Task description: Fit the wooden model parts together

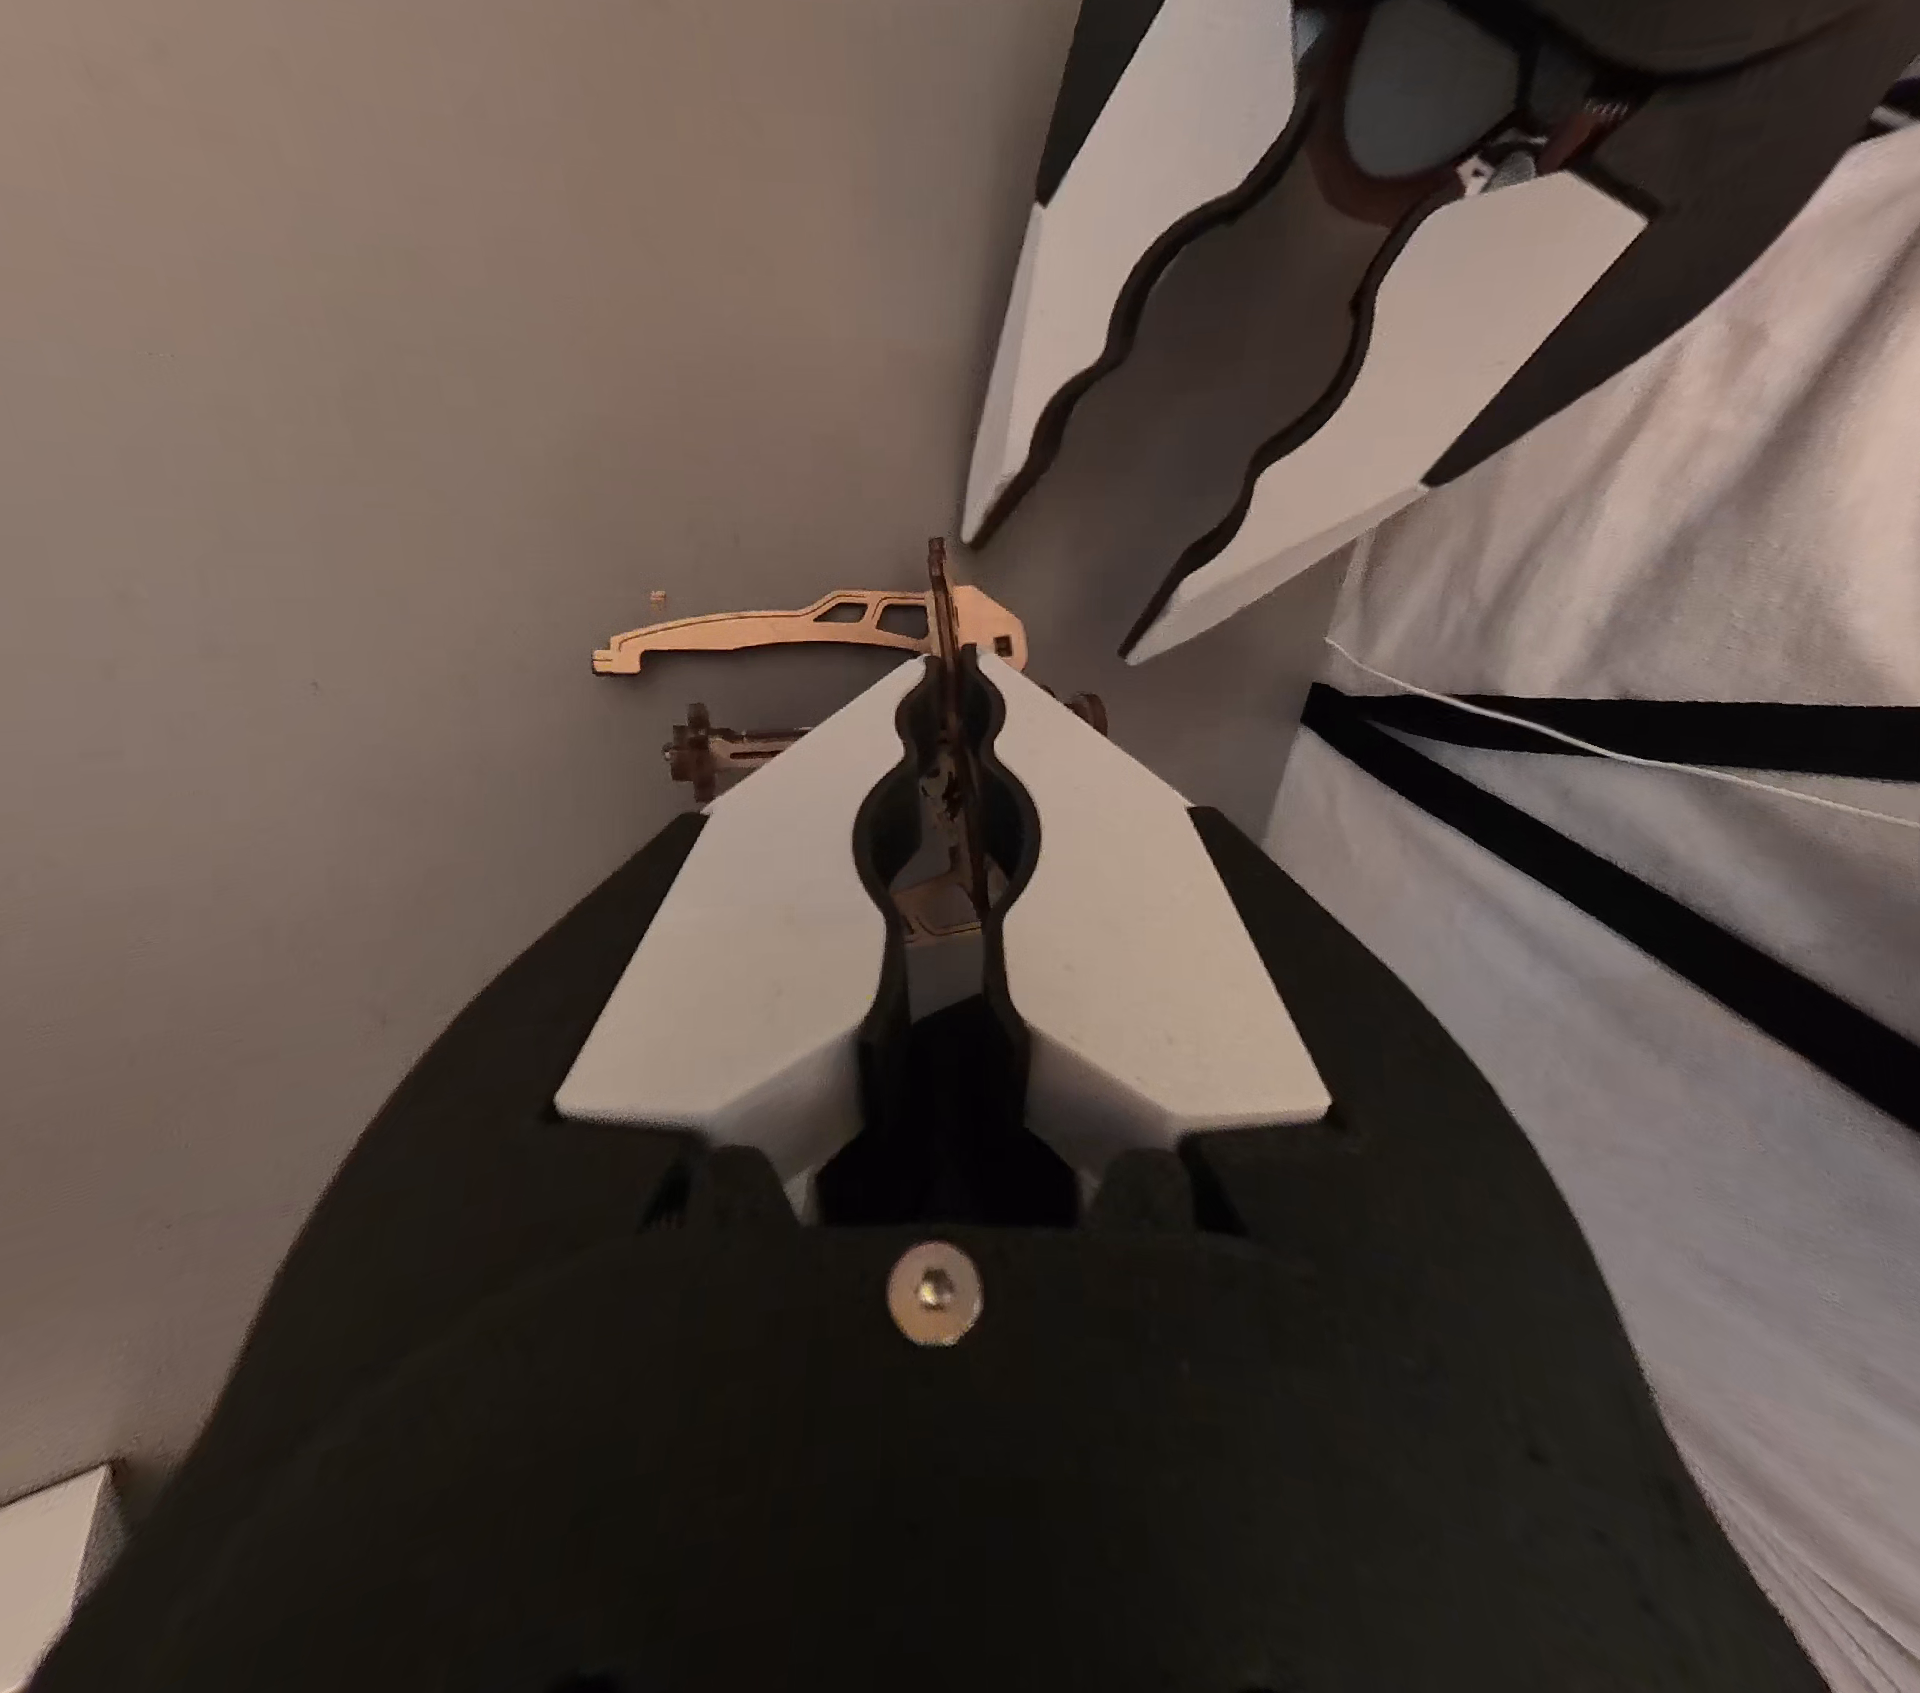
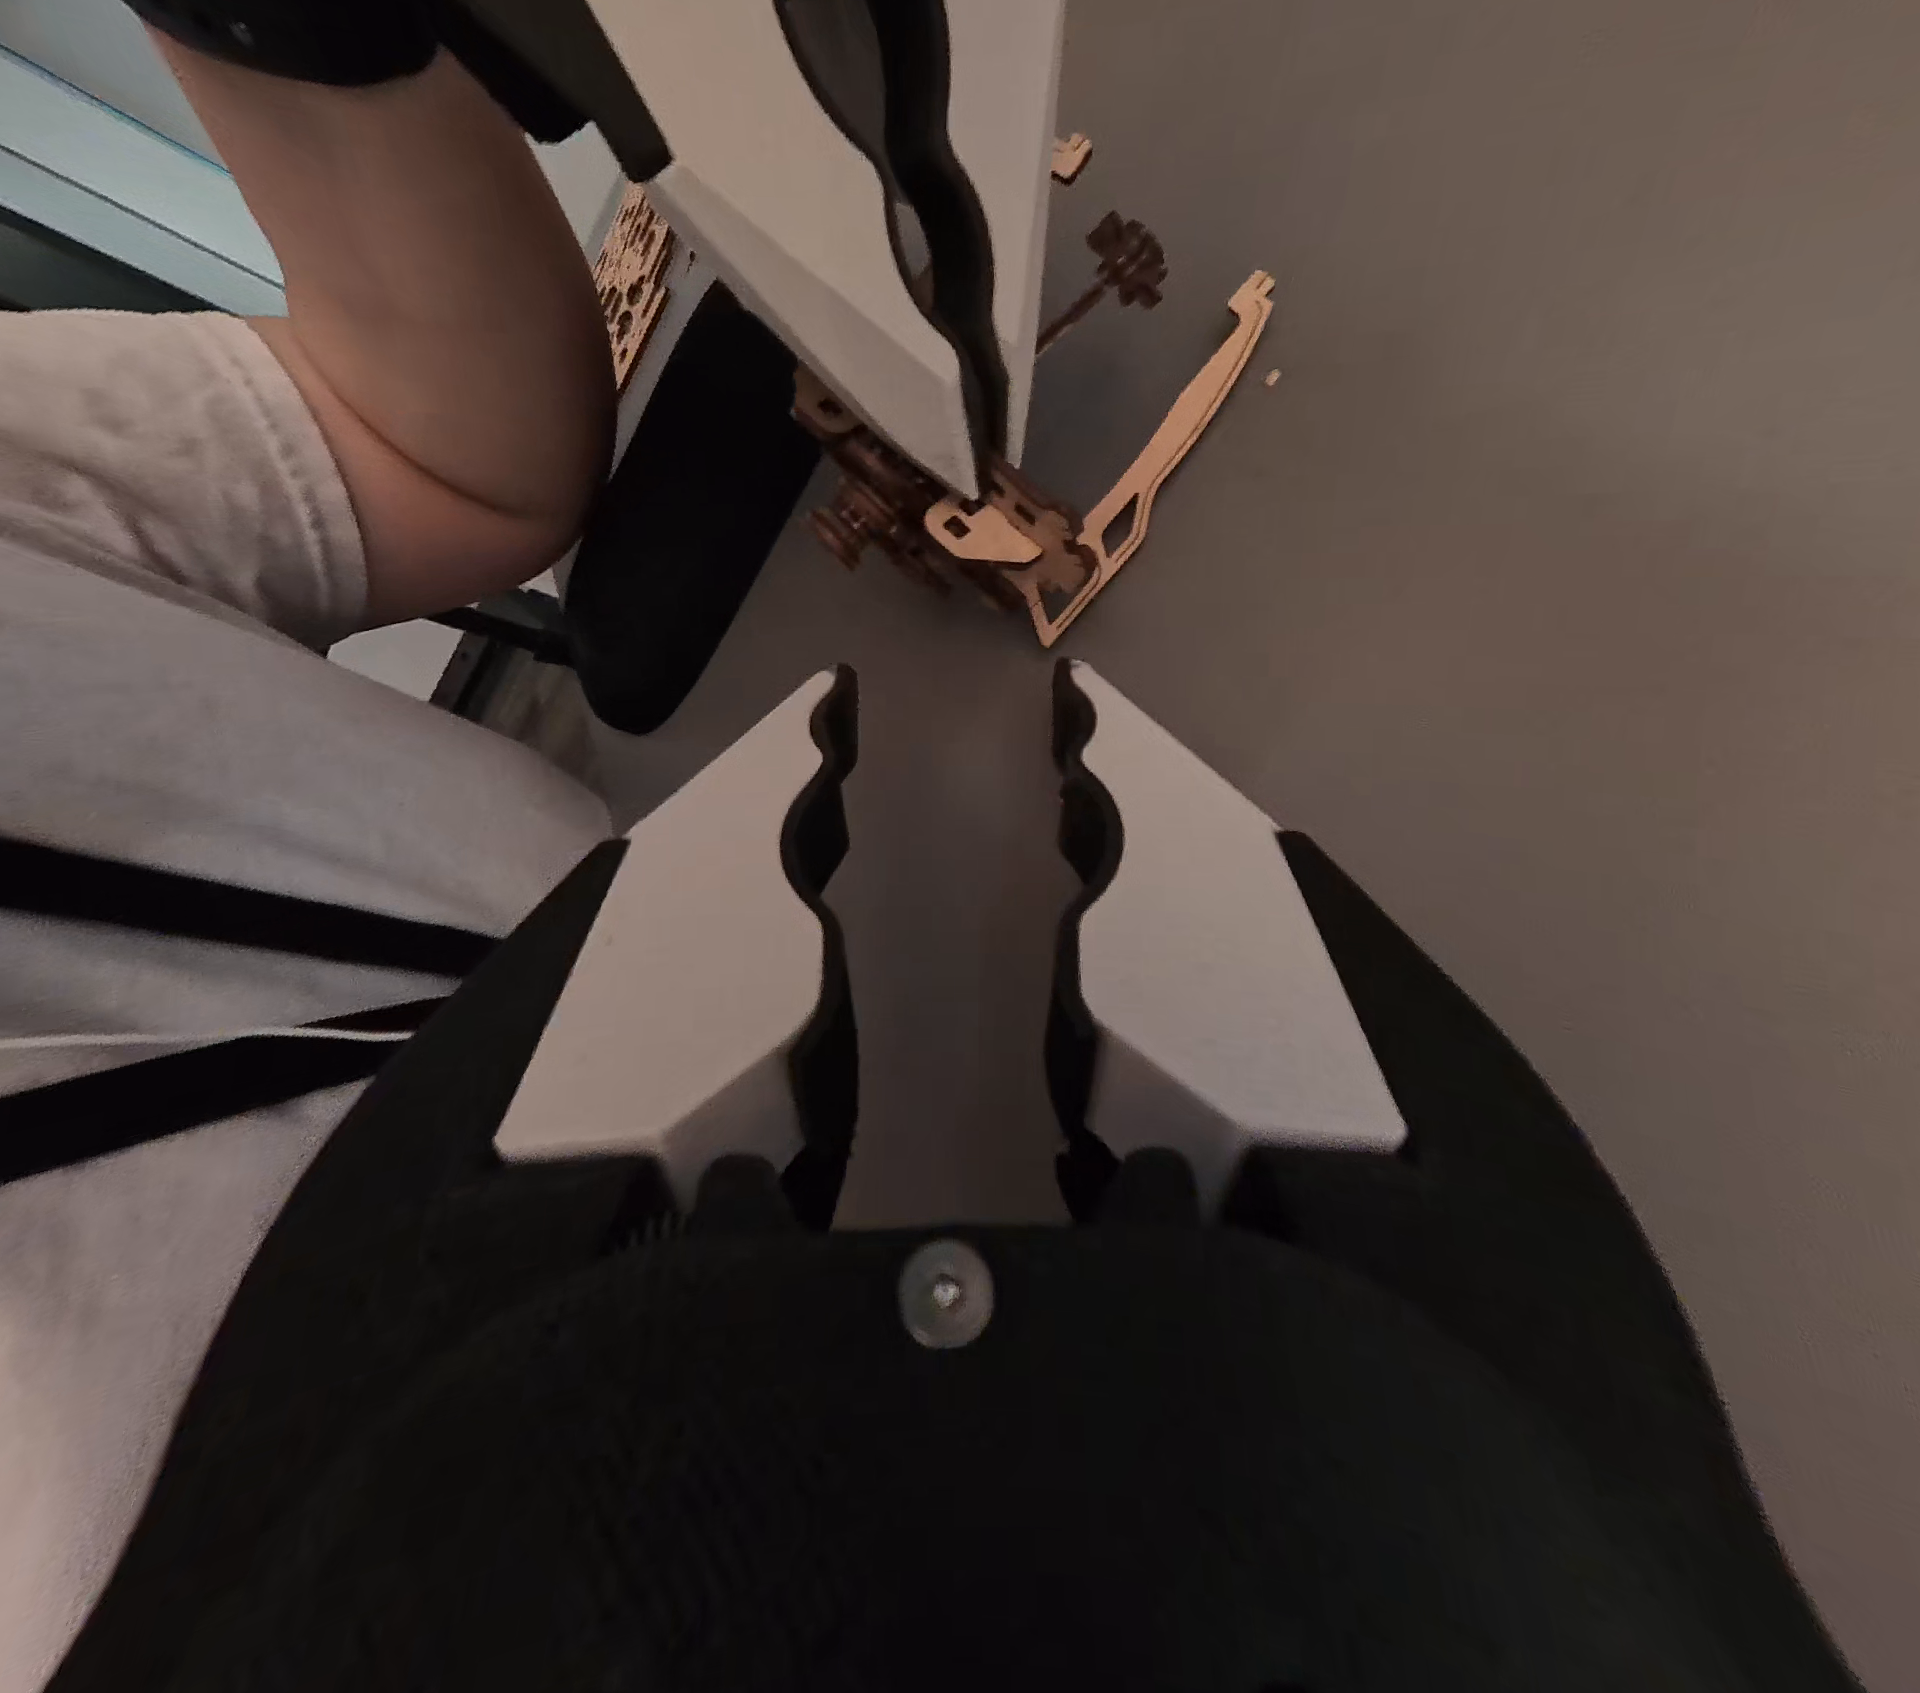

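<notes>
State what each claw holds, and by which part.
Left claw: shut on a thin wooden piece, gripped by its edge. Right claw: open, holding nothing.

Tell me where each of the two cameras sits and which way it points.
Left wrist view: sits on the left gripper, looks along its fingers, shut on a thin wooden piece, down at the grey table; white shirt at right.
Right wrist view: sits on the open right gripper, looks down at the table; arm and shirt at left.
Shared: each shows the other gripper, the long flat wooden part, the wheel axle.
</notes>
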{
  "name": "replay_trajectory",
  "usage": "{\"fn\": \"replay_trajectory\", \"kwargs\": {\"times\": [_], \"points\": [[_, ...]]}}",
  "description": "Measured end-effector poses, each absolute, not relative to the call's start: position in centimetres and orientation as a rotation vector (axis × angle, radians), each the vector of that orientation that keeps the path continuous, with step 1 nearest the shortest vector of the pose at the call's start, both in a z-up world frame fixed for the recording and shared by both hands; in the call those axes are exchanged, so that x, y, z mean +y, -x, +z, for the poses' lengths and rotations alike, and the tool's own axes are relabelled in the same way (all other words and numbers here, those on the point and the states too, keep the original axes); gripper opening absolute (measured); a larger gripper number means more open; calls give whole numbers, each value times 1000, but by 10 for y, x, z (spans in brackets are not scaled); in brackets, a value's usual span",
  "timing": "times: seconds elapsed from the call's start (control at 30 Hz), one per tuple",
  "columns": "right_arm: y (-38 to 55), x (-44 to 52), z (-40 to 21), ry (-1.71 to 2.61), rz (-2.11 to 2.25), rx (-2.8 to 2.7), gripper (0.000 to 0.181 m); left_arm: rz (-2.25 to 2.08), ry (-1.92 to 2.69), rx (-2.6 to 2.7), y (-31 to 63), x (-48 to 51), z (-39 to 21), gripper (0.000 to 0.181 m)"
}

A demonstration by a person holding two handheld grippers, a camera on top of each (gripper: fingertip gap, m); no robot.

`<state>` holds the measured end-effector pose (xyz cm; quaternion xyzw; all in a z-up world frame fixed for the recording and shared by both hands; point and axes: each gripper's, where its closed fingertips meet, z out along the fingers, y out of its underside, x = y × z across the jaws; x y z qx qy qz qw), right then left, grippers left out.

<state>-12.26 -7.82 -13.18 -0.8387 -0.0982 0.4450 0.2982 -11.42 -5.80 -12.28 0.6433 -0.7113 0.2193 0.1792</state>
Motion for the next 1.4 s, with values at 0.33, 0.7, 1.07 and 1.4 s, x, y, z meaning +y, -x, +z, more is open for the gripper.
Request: {"fn": "replay_trajectory", "kwargs": {"times": [0.33, 0.7, 1.07, 1.4], "points": [[126, -56, -139, 2181, 811, -472, 52, 613, -1820, -2032, 122, -52, -122, 0], [121, -53, -109, 1980, 990, -628, 41, 593, -1795, -2100, 123, -54, -122, 0], [123, -44, -119, 1915, 1177, -989, 15, 537, -1734, -2208, 123, -57, -122, 0], [127, -49, -121, 1909, 1120, -1068, 2, 534, -1709, -2252, 122, -57, -123, 0]]}}
